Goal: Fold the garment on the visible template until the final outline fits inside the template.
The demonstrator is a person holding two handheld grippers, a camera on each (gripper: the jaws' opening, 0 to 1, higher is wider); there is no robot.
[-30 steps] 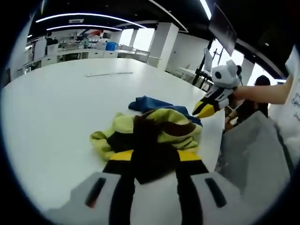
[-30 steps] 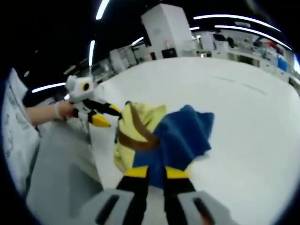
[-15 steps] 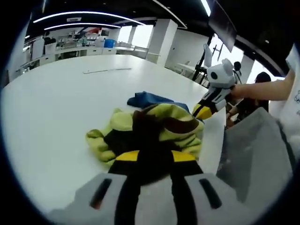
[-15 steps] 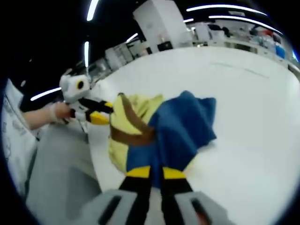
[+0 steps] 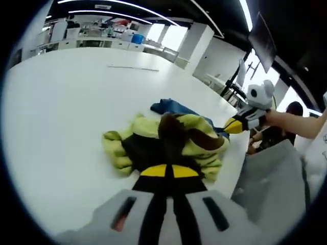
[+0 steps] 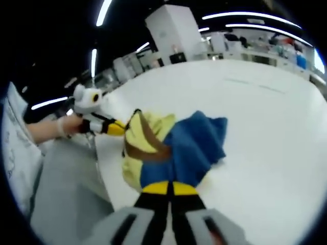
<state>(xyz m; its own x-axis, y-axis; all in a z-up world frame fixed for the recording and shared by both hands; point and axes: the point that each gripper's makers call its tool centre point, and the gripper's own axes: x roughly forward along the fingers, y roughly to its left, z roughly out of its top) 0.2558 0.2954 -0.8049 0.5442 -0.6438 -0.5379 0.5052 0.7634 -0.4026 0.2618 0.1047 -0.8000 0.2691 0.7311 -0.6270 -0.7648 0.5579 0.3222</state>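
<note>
Left tool (image 5: 168,172) (closed) on crumpled soft garment (image 5: 173,143).

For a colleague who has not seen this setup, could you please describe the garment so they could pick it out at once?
On the large white table, near the edge closest to the person, lies a crumpled garment with both hand-held grippers closed on it. It is the bunched yellow-green cloth with dark brown bands and a blue part, the one coloured thing on the white surface.
</note>
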